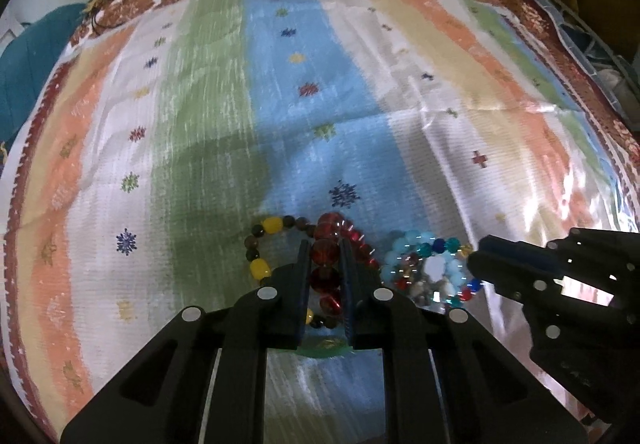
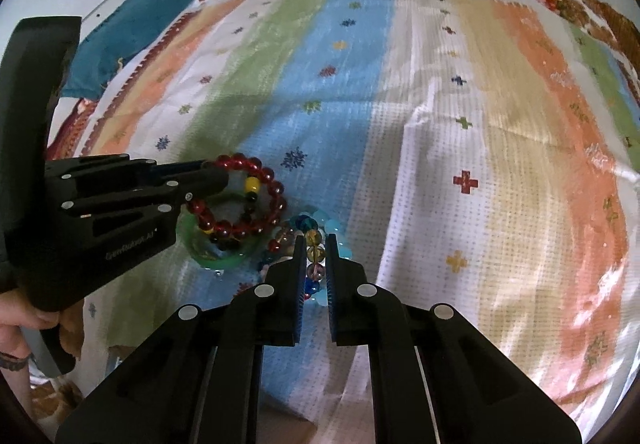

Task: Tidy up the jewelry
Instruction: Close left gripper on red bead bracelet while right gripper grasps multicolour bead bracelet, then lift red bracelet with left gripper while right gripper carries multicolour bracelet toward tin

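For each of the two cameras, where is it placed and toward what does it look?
Left wrist: on the left gripper, looking down at the striped cloth; shut on the red bracelet; right gripper at right.
Right wrist: on the right gripper, shut on the multicolour bracelet; left gripper and a hand at left.
Shared: cloth, both bracelets.

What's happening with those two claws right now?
Left gripper shut on red bracelet. Right gripper shut on multicolour bracelet. Yellow-and-brown bracelet lies beneath.

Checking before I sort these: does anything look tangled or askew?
Yes. The bracelets lie piled together: the red bead bracelet overlaps the yellow-and-dark one and a green ring, beside the multicolour heap.
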